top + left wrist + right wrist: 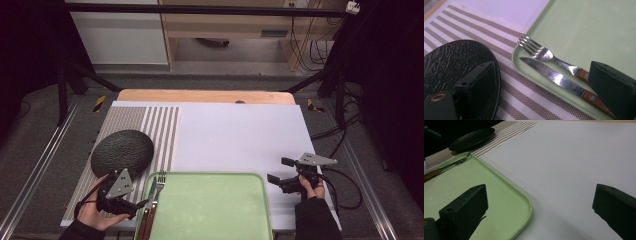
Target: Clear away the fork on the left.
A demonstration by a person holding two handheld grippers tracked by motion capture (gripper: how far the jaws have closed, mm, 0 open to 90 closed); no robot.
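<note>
A pale green tray (215, 210) lies at the table's near edge. Along its left rim rest a fork (160, 181) and a serrated knife (151, 192), both with wooden handles. My left gripper (142, 204) is open and hovers low over those handles. In the left gripper view the fork (541, 51) and knife (549, 72) lie between the jaws of the left gripper (542, 66), untouched; one jaw is over the black plate (454, 60), the other over the tray (586, 30). My right gripper (280, 170) is open and empty, right of the tray over the white surface.
A round black textured plate (122, 151) sits on a striped placemat (160, 130) at the left. A white sheet (235, 135) covers the table behind and right of the tray. In the right gripper view the tray's corner (506, 202) is near the left jaw.
</note>
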